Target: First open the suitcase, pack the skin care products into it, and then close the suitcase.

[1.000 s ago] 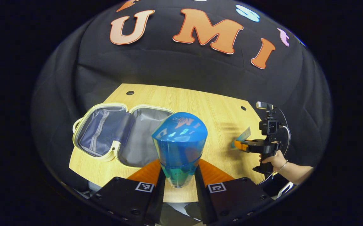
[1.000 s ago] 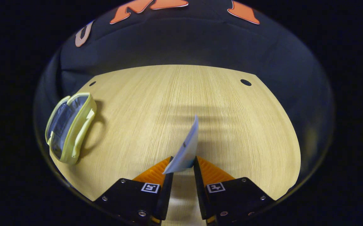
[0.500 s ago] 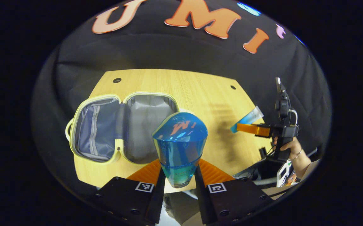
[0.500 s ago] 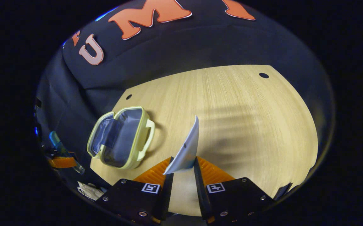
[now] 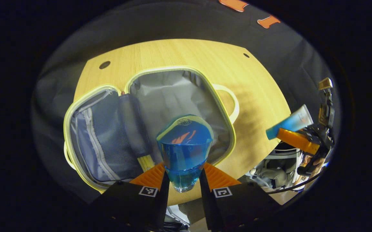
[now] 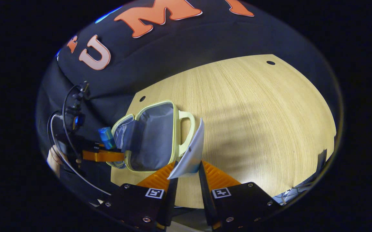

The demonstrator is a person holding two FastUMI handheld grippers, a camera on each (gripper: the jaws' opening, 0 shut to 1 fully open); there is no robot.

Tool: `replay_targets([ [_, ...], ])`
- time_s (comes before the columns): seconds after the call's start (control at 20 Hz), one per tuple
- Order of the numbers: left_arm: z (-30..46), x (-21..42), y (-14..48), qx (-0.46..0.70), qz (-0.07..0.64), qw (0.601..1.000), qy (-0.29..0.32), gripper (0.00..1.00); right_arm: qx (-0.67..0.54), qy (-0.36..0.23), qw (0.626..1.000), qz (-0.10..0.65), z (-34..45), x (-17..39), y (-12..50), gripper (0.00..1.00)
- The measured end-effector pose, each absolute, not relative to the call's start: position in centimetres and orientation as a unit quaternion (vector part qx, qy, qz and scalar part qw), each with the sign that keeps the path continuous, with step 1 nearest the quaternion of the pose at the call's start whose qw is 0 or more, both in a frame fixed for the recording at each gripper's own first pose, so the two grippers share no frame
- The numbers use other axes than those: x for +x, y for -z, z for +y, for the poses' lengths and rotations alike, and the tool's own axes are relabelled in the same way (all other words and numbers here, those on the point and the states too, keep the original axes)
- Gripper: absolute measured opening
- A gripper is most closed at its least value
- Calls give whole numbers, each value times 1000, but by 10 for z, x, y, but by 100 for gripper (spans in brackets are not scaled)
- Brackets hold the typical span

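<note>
While the suitcase (image 5: 147,119) lies open on the bench (image 5: 256,96), the left claw (image 5: 182,180) grips a blue bottle (image 5: 184,148) above its grey half. The right claw (image 6: 187,175) pinches a tube (image 6: 192,151) beside the case's handle (image 6: 187,129).

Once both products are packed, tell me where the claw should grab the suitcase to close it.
Grip the mesh-pocket half at its free outer rim, coming from the side away from the hinge fold. The suitcase lies flat open on the table, so that rim likely swings over easiest. The loop handle is on the other half.
</note>
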State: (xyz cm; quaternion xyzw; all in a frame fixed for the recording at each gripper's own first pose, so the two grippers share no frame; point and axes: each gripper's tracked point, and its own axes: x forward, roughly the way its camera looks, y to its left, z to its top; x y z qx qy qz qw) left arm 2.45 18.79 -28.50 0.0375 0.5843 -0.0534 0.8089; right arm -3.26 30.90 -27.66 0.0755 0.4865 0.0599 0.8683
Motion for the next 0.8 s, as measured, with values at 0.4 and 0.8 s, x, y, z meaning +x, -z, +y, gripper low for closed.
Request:
replay_targets([
  [0.4,210,54,349,-1,625,780,19,49,76,-33,864,496,312,-43,273,40],
  [0.8,208,63,363,-22,627,779,12,48,75,-28,860,504,317,-38,271,40],
])
